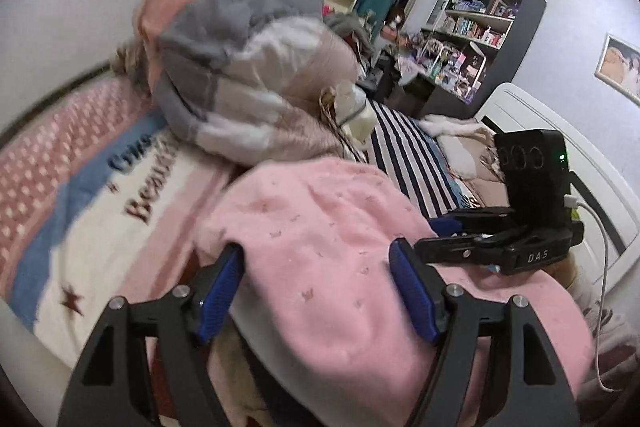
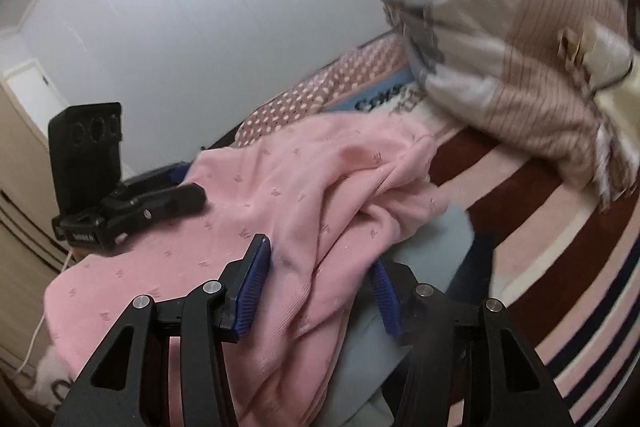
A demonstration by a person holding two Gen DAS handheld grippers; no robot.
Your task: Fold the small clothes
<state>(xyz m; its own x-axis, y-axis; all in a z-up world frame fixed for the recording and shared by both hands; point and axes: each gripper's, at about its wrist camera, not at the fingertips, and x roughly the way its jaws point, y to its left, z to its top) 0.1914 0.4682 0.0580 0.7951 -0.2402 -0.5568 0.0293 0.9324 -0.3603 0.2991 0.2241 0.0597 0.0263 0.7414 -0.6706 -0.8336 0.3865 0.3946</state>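
Observation:
A small pink garment (image 1: 316, 239) with tiny printed motifs lies bunched on the bed; it also shows in the right wrist view (image 2: 280, 195). My left gripper (image 1: 320, 291) is open, its blue pads (image 1: 222, 287) on either side of the pink cloth, which lies between and over them. My right gripper (image 2: 320, 287) is open too, with a fold of the garment draped between its blue pads (image 2: 252, 287). Each gripper shows in the other's view: the right one (image 1: 444, 227) at the garment's right edge, the left one (image 2: 188, 199) at its left edge.
A rolled pink, grey and cream quilt (image 1: 248, 67) is piled behind the garment. The bed has a printed pink, blue and white blanket (image 1: 80, 227) and a navy-striped sheet (image 1: 404, 155). A cluttered dark bookshelf (image 1: 480, 35) stands across the room. A white wall (image 2: 160, 7) lies behind.

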